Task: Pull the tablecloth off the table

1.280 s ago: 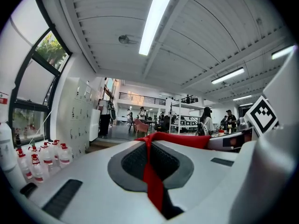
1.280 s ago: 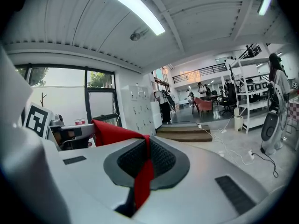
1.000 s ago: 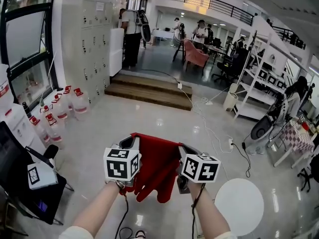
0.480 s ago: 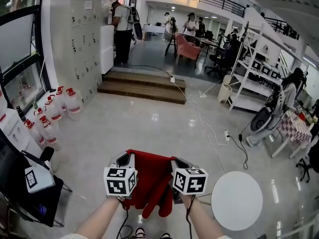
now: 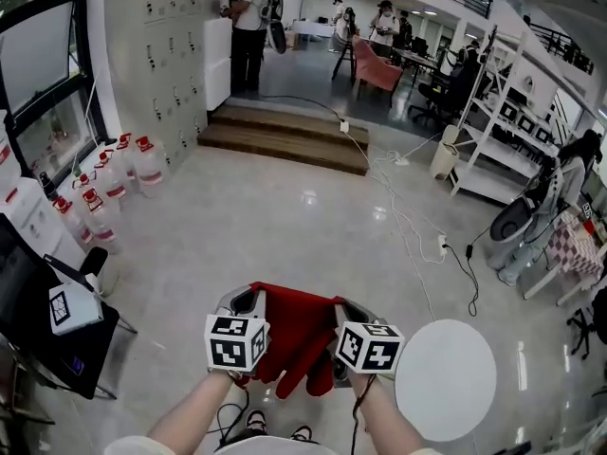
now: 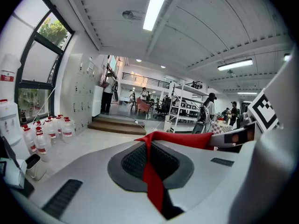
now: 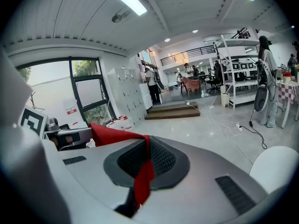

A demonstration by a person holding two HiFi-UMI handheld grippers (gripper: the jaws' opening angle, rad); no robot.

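Gripping the red tablecloth (image 5: 302,335), my left gripper (image 5: 247,299) and right gripper (image 5: 345,305) kept jaws clamped on its edge, beside the round counter (image 5: 446,379).

Left of me, water bottles w/ red caps (image 5: 100,192) stand in a row along the wall, under a big window (image 5: 43,64). Grey lockers (image 5: 171,55) come next, w/ a person (image 5: 251,17) at their far end. Wooden steps (image 5: 285,138) are straight ahead. White cables (image 5: 406,230) trail over the glossy floor (image 5: 237,235). A white shelving rack (image 5: 507,126) is at right.
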